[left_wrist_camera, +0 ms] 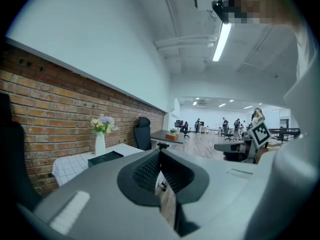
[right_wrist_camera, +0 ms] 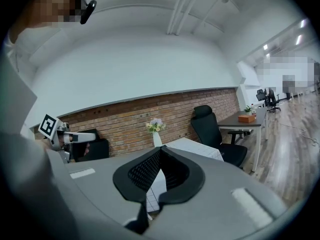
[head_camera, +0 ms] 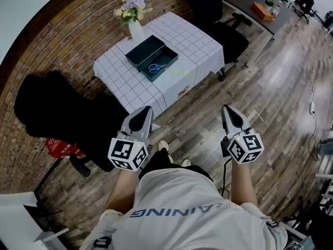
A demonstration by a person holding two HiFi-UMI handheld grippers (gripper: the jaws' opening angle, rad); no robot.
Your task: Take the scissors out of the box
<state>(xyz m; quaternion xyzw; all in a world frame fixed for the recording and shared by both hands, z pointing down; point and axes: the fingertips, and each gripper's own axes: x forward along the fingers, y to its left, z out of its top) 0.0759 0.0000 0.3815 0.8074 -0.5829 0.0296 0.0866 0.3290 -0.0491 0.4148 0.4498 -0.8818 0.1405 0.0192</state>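
Jaws are sitting clenched and empty on both left gripper (head_camera: 147, 110) and right gripper (head_camera: 226, 108), hanging well apart from the bench (head_camera: 197, 40). Likely the approach step; next calls for reaching in and opening over the scissors (head_camera: 155, 68) lying in the box (head_camera: 136, 53). Counting: two grippers, one box, one scissors, one vase (head_camera: 135, 30).

Blue-handled scissors (head_camera: 154, 68) lie flat in the open dark-green box (head_camera: 141, 51), toward its near end; the box rests mid-bench (head_camera: 193, 39).

The scissors (head_camera: 154, 68) lie in the box (head_camera: 143, 51) on the table (head_camera: 192, 40). A vase (head_camera: 135, 31) stands just beside the box's far side.
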